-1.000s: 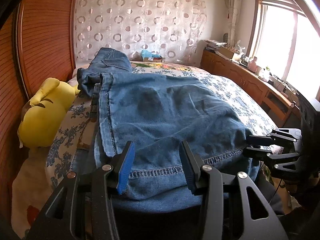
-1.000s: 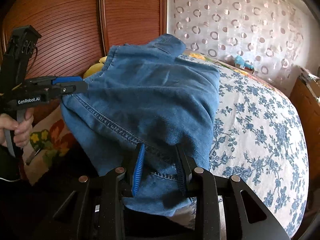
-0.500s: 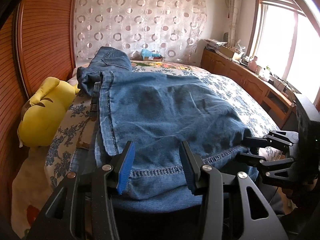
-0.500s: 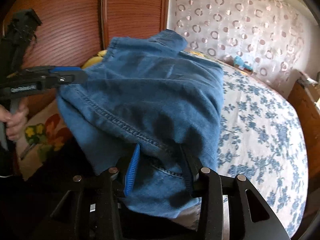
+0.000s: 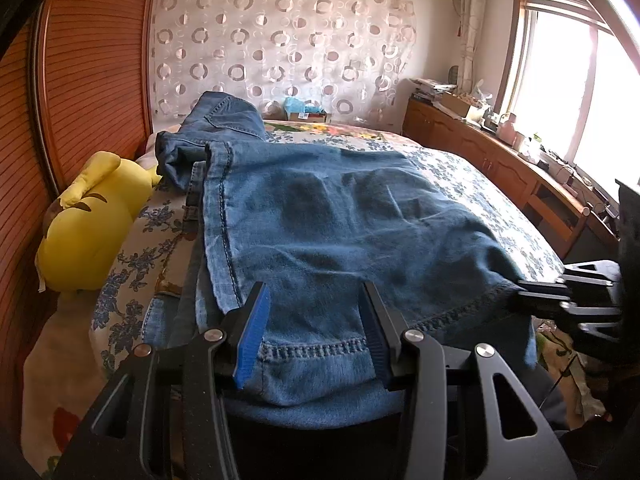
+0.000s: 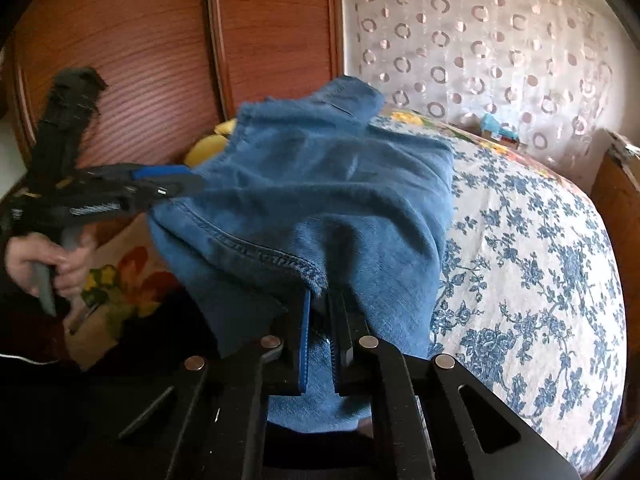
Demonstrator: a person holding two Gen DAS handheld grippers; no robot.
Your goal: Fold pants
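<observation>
Right gripper (image 6: 320, 320): jaws just closing, now pinched tight on stitched hem of jeans (image 6: 320, 184), denim bunched between pads; half a second ago spread wider, hem loose between them. In left wrist view, same gripper now clamped at hem's right corner, fingers together where before split apart. Hem edge there drawn taut toward gripper, fabric near it creased. Right wrist view slightly nearer cloth, left side of frame blurred.
</observation>
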